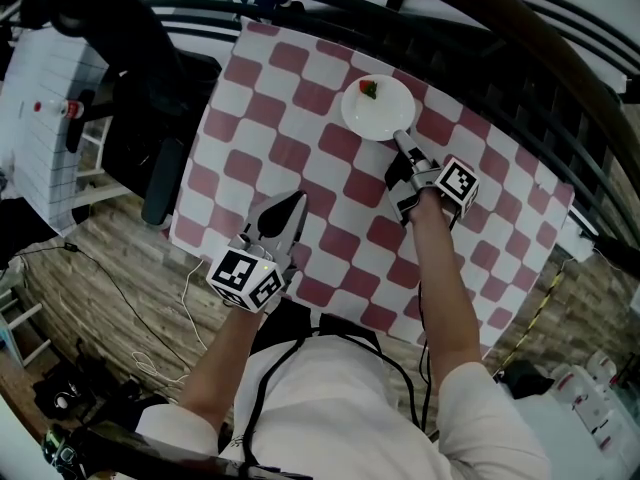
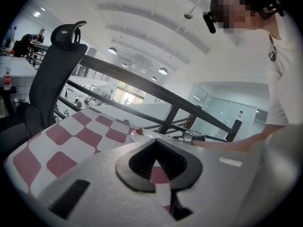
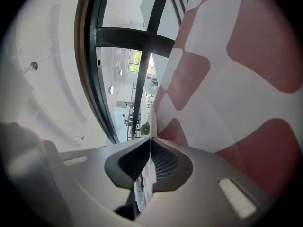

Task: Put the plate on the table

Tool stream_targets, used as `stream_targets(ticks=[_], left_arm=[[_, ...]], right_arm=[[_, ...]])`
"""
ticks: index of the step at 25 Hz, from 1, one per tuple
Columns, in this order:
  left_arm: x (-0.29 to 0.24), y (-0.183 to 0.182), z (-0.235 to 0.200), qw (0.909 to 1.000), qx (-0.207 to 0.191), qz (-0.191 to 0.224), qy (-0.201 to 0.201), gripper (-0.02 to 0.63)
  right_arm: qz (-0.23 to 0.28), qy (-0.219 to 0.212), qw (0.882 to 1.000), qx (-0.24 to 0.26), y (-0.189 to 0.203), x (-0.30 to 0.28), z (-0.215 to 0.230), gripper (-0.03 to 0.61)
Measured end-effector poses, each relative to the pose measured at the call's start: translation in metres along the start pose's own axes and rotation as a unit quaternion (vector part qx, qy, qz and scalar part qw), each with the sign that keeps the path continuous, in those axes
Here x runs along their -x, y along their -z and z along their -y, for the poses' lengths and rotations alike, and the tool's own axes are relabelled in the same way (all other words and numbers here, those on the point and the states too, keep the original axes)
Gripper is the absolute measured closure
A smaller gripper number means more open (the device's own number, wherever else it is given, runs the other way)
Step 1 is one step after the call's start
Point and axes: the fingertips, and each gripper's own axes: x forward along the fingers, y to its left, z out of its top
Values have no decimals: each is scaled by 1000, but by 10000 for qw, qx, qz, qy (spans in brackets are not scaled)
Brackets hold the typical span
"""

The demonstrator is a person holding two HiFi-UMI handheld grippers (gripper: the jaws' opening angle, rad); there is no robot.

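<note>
Your right tool (image 1: 405, 146) is clenched on the near rim of the white plate (image 1: 378, 108). In the right gripper view the two jaws meet at the tip (image 3: 150, 141), and the thin white edge of the plate (image 3: 152, 126) stands pinched between them, seen edge-on. The plate lies level over the far middle of the table (image 1: 300, 98), over its red and white checked cloth (image 1: 330, 228). Whether its underside touches the cloth you cannot tell from any view. A small red and green morsel (image 1: 369, 89) sits on the plate's far left part, well apart from the tool.

Your left tool (image 1: 297, 200) is clenched on nothing. In the left gripper view its jaws close together at the tip (image 2: 155, 141), and only the cloth shows through the opening behind them. It hovers over the near left part of the table, pointing toward the far side, well apart from the plate. From there you see the plate (image 2: 142, 135) low over the cloth with the right tool (image 2: 177, 137) on its right edge.

The marker cube (image 1: 245, 276) of the left tool is near the table's near edge. The right tool's cube (image 1: 455, 183) sits just near and right of the plate.

A black office chair (image 1: 150, 88) stands at the table's left side. A dark railing (image 2: 156, 91) runs behind the far edge of the table.
</note>
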Motion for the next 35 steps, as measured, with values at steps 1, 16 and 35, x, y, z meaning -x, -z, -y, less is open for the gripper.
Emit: stream_targets(ticks=[1, 16, 35], left_arm=[[0, -1, -1, 10000, 5, 8, -13, 606], [20, 1, -1, 9999, 4, 68, -138, 607], [52, 1, 35, 9995, -256, 30, 185, 606]], right_arm=[[23, 91, 10000, -24, -1, -1, 2, 561], [478, 789, 9955, -232, -9, -19, 15, 555], [473, 478, 9966, 466, 16, 33, 2, 431]])
